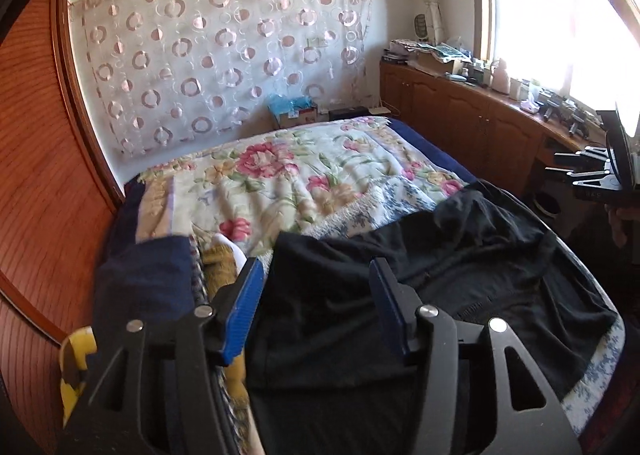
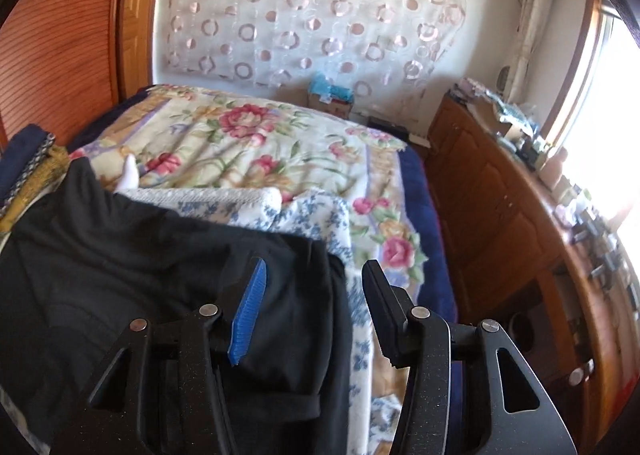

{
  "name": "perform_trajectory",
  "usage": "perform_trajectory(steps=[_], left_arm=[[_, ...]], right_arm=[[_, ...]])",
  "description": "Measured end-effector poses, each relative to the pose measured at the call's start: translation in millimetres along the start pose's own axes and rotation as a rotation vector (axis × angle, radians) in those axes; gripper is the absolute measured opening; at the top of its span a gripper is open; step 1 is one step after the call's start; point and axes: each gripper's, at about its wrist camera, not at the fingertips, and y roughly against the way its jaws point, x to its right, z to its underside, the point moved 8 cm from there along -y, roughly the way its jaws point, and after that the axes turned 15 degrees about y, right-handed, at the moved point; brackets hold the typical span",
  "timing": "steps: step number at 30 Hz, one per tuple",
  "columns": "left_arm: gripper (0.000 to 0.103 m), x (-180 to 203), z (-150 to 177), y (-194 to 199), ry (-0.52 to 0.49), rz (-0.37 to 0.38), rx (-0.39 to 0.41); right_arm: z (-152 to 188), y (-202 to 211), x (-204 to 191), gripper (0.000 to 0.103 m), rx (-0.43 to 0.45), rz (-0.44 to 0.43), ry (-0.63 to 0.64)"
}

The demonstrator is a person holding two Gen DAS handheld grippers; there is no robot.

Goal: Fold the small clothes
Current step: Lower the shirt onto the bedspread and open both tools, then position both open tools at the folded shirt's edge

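You had the black garment point(image 1: 420, 279) lying spread on the bed point(image 1: 280, 171), on top of a blue-and-white floral cloth point(image 2: 316, 215) that lay over the flowered quilt, with a small stack of other clothes point(image 1: 172, 279) just beside it toward the wooden wall. Your left hand-held gripper point(image 1: 316, 311) hung over the garment's near left part with its jaws parted and nothing pinched between them; your right hand-held gripper point(image 2: 314, 295) was over the garment's right edge, likewise released, one blue pad point(image 2: 250, 319) above the black fabric and the other finger over the floral cloth. By my reading, you were between grasps: the garment was laid out but not visibly folded into a compact shape. The next move probably called for lowering both jaws onto two matching edge points, clamping only the black layer, not the cloth beneath, and carrying them across evenly.
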Motion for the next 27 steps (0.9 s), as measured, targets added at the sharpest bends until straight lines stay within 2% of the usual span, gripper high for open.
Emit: perform_trajectory(steps=[1, 6, 16, 22, 27], left_arm=[[0.054, 2, 6, 2, -0.001, 0.002, -0.008], [0.054, 3, 30, 3, -0.005, 0.018, -0.031], [0.054, -2, 95, -38, 0.043, 0.033, -0.153], [0.054, -10, 126, -53, 0.049, 0.013, -0.203], [0.054, -15, 143, -63, 0.058, -0.015, -0.235]], right_arm=[[-2, 5, -4, 0.051, 0.004, -0.012, -0.006], [29, 15, -20, 0.051, 0.019, -0.099, -0.064], [79, -13, -54, 0.051, -0.026, -0.210, -0.131], [93, -15, -55, 0.051, -0.040, -0.208, -0.151], [103, -12, -46, 0.051, -0.034, -0.168, -0.174]])
